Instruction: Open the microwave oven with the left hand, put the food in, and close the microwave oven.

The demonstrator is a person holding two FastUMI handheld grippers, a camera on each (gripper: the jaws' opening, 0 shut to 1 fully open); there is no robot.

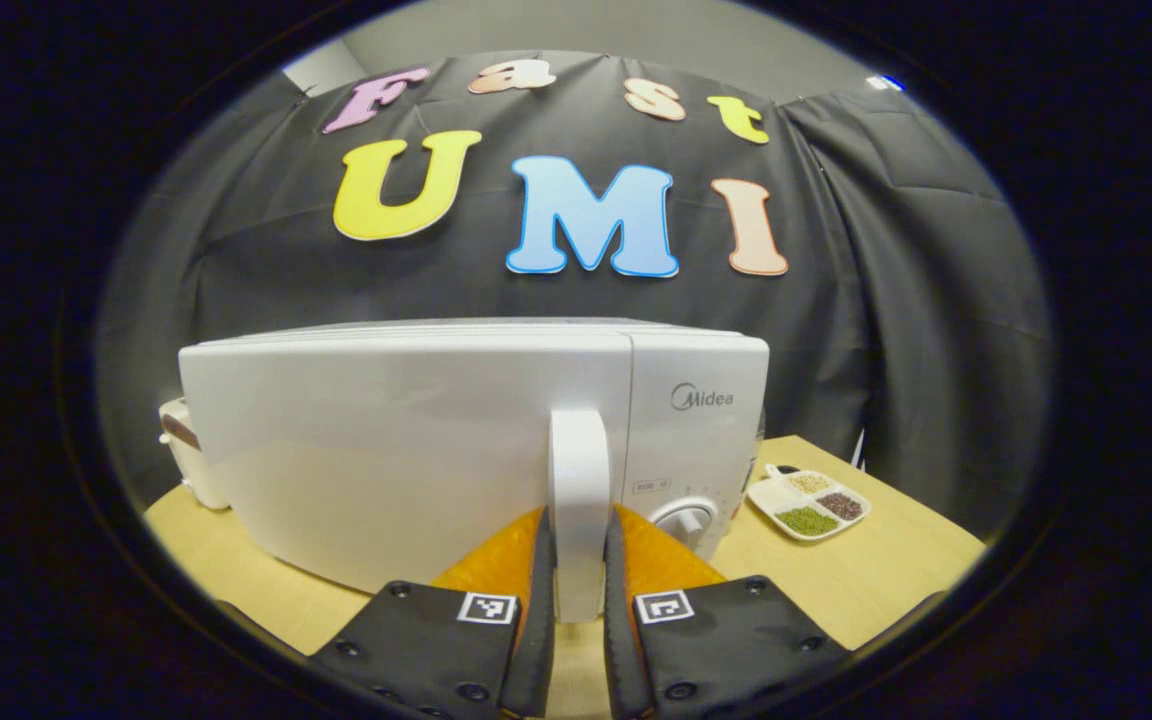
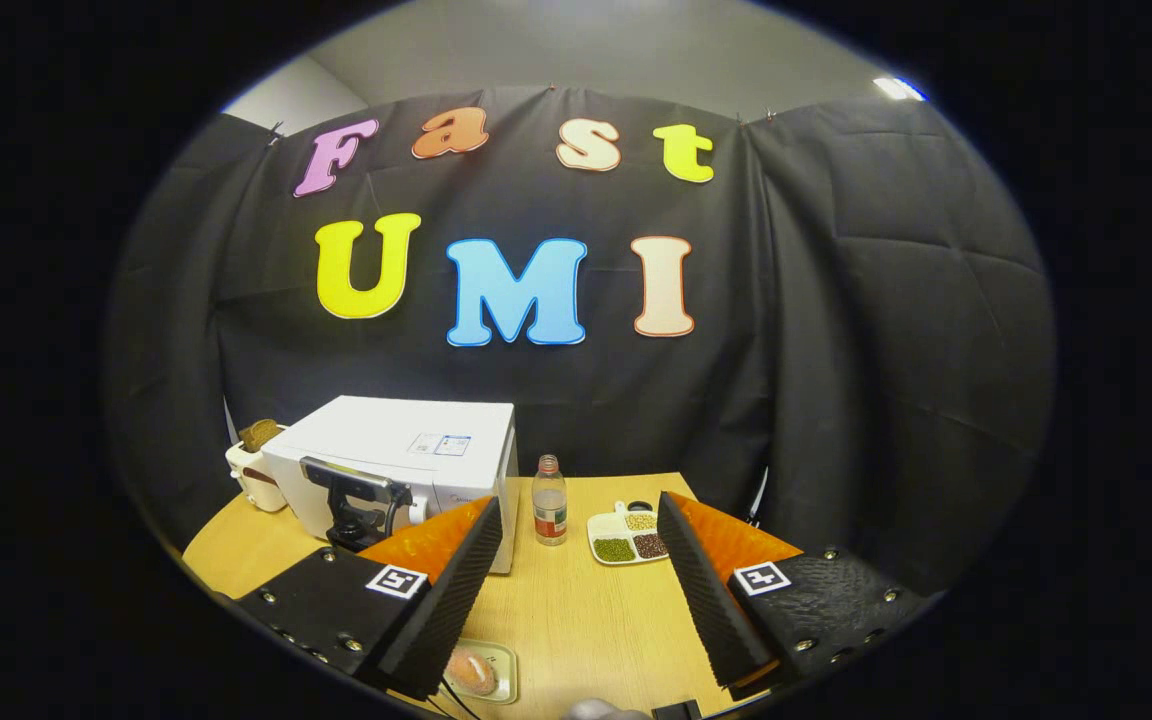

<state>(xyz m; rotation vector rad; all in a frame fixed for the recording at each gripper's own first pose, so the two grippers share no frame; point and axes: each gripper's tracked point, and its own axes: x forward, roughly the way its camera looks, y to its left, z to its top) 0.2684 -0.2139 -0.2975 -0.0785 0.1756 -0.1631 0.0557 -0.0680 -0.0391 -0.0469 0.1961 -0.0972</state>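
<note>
Your left gripper [image 1: 578, 585] clamped on the white microwave's [image 1: 416, 440] door handle [image 1: 578, 500], door shut, your right gripper [image 2: 576, 580] fingers wide apart above the table [image 2: 576, 610], bread on a small plate [image 2: 479, 672] just below it, bottle [image 2: 549, 500] beside the microwave.

Gripper [image 1: 576, 600] bodies black (square-coded tags)

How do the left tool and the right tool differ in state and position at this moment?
The left tool has its fingers closed around the microwave's handle; the right tool is spread wide and holds nothing. The left tool sits against the microwave's door; the right tool hangs back over the table. Both point toward the booth's wall.
</note>
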